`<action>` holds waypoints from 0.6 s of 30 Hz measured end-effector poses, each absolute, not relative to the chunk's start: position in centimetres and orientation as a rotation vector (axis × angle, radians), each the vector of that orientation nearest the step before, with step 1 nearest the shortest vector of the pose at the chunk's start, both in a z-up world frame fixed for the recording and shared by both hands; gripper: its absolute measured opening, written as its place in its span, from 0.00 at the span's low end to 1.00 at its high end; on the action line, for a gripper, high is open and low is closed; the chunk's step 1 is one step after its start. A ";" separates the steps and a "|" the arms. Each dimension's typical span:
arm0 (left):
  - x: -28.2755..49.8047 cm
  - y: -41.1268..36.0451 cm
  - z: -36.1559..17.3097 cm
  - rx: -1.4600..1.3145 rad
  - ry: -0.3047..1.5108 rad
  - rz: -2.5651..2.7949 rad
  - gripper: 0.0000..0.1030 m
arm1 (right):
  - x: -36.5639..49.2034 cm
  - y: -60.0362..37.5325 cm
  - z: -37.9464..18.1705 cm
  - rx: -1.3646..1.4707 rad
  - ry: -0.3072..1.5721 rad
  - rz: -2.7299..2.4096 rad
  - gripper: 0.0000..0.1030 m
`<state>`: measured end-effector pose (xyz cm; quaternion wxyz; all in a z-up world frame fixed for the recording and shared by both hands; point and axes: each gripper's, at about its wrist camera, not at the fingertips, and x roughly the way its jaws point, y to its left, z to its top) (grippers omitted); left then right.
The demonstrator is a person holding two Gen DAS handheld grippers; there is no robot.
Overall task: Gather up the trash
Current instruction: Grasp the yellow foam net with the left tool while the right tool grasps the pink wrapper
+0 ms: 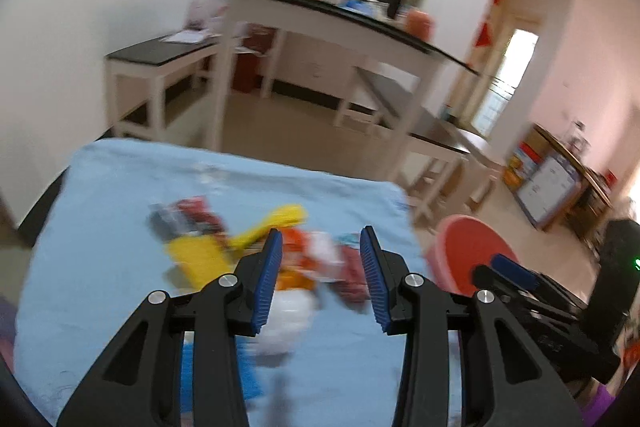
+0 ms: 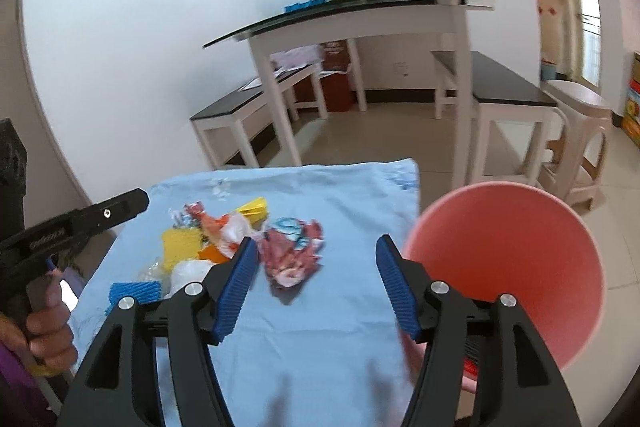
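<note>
Trash lay in a loose pile on the light blue cloth covering the table, toward its left-middle part. In the pile: a crumpled red-and-white wrapper at the right edge, a yellow sponge-like block, a folded yellow paper, orange and white scraps, a clear plastic bag, and a blue ribbed piece nearest the camera. A pink bin stood off the table's right edge, mouth tilted toward the view, nothing visible inside.

Right gripper hung over the cloth just beside the red wrapper, jaws apart, nothing between the pads. Left gripper hovered above the pile, jaws apart too, gripping nothing; its view was motion-blurred. A hand held the left gripper's handle at the table's left side. White benches with dark tops stood behind.
</note>
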<state>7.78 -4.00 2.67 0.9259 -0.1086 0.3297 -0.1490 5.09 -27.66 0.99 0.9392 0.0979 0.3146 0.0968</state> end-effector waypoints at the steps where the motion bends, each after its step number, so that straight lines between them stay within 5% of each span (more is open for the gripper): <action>1: 8.1 -2.7 2.3 -0.238 0.685 -0.268 0.39 | 5.5 -27.1 0.8 0.194 0.650 0.209 0.59; 18: 13.9 2.8 -4.5 -0.369 0.936 -0.113 0.39 | 9.7 -23.0 -2.7 0.144 0.756 0.290 0.63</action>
